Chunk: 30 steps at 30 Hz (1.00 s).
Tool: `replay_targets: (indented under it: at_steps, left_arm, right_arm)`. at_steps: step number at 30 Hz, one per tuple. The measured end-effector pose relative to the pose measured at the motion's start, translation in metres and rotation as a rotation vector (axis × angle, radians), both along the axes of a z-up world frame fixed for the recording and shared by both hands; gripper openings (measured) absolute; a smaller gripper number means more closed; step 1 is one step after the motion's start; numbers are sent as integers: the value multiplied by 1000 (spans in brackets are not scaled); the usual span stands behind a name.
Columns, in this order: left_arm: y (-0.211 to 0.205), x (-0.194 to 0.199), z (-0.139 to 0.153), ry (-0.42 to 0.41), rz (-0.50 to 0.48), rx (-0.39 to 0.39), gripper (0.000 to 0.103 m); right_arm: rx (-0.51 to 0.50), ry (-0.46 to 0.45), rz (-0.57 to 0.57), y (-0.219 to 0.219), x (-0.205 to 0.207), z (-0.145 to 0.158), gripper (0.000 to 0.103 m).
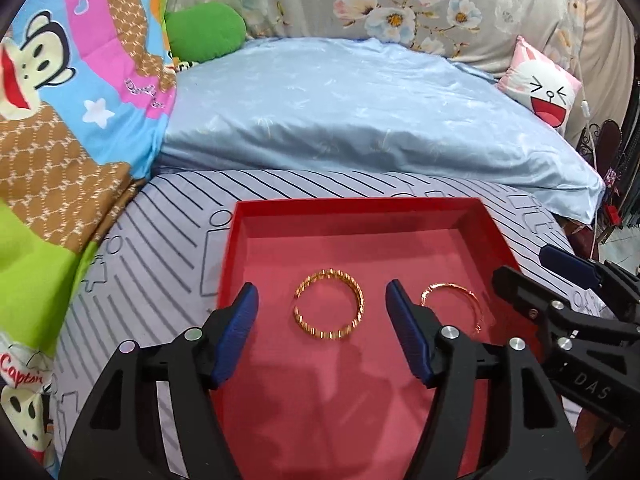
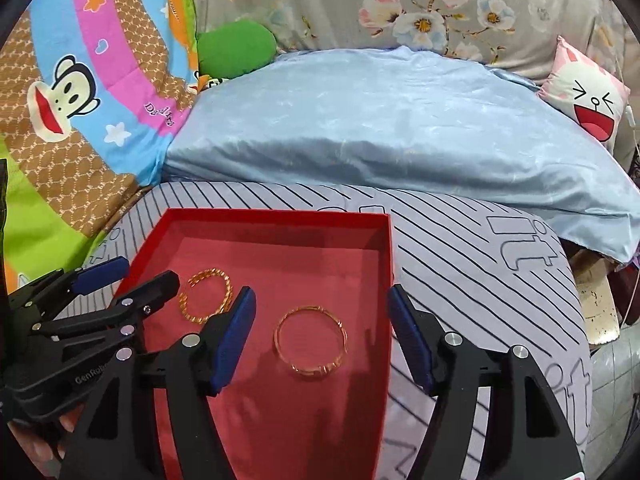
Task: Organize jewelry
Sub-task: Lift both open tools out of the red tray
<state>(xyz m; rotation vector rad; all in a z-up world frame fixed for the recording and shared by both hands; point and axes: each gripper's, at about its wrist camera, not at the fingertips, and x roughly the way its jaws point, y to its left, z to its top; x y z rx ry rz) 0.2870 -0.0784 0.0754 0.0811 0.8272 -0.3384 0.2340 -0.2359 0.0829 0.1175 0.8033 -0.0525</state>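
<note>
Bedding fills the background: striped sheet, blue quilt, floral cloth, cartoon blanket, green cushion, pink pillow.

Item 1. Left gripper: we find its jaws released, blue pads apart, nothing pressed between them. Twisted bangle lies flat on the tray floor in the gap between the fingers, touching neither pad as far as we can tell.

Item 2. Right gripper: jaws likewise released and empty. Plain bangle lies flat between its fingers, clear of both pads. We note the left finger inside the tray and the right finger outside, beyond the tray's right wall.

Item 3. Red tray: open, shallow, resting on the striped sheet. We count two gold bangles in it, side by side, near each other but apart; twisted one to the left, plain one to the right.
</note>
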Motion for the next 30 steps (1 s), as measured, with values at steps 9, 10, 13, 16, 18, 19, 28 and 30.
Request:
replay_targets:
  at_steps: [9,10,13,16,18,19,28,30]
  left_arm:
    - [18,-83,15,-41,-9,-26,65]
    - [20,-95,16,-47,-10,-27,65]
    - [29,-127,16,-53,-11,-30,66]
    - [40,-155,10,-50,3,-41,66]
    - [48,-173,2,-34,15,-43,66]
    - [51,-181,-4,-25,22,-41,66]
    - [83,-231,-56,55,81,-37,66]
    - [86,-234,-60,62,87,-27,66]
  right_arm:
    - [22,-32,7,15,-86,16,71]
    - [14,-37,1,18,-99,17,71]
    - [18,-41,-3,22,-133,15,71]
    - [14,-33,-14,25,-166,7,71]
    - [24,-20,-22,25,-184,-1,71]
    - [36,-4,-21,25,-193,-7,71]
    - [59,75,-62,27,-250,-57,71]
    - [73,84,-57,28,-256,-63,71]
